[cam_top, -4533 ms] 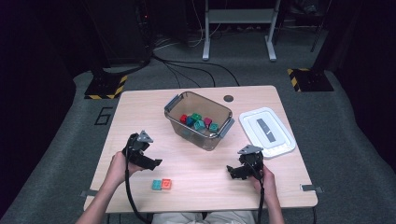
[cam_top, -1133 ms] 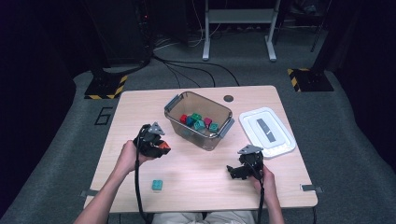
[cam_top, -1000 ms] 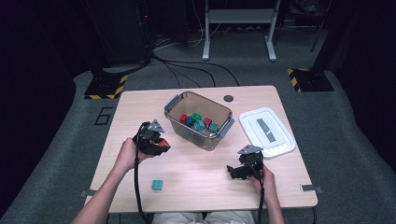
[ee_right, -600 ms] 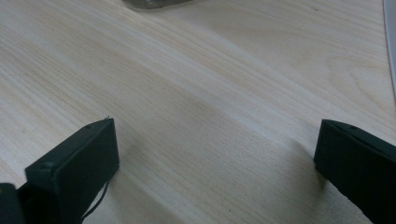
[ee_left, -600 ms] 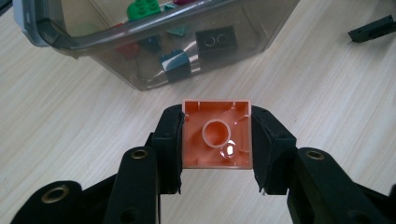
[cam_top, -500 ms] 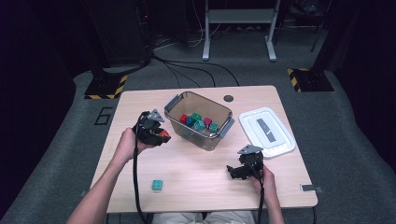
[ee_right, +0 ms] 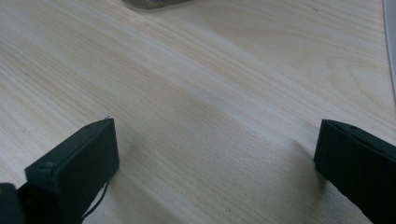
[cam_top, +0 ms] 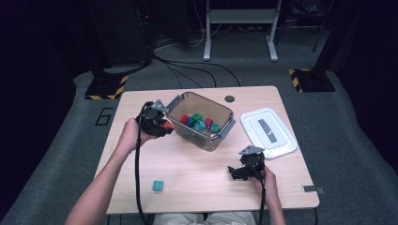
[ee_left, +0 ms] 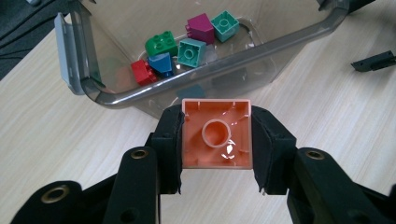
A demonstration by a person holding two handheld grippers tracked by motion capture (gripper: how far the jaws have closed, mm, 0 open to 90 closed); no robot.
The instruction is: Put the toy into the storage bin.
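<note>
A person sits at a wood table (cam_top: 197,173) w/ a two-jaw gripper in each hand; the left gripper (cam_top: 162,127) is raised at the left end of a clear bin (cam_top: 220,140), clamped on an orange brick (ee_left: 216,134); in the left gripper view the brick sits square between both pads, hollow underside facing the camera, just short of the bin's near rim, not yet over the opening; inside the bin lie red, blue, green, magenta and teal bricks; a teal brick (cam_top: 158,186) rests alone on the near left of the table, well apart from the bin; the right gripper (cam_top: 244,172) rests low on the near right w/ jaws wide apart and nothing between them; a white lid (cam_top: 267,133) lies flat to the bin's right.

Risks, as judged: the brick is at rim height or close to it, so a low approach could knock it on the rim and twist it in the pads, or shove the light bin across the table; letting go too early would drop it on the table outside the wall; a drop from high up could bounce it back out; the trailing cable near the left forearm could snag and jerk the hand.
</note>
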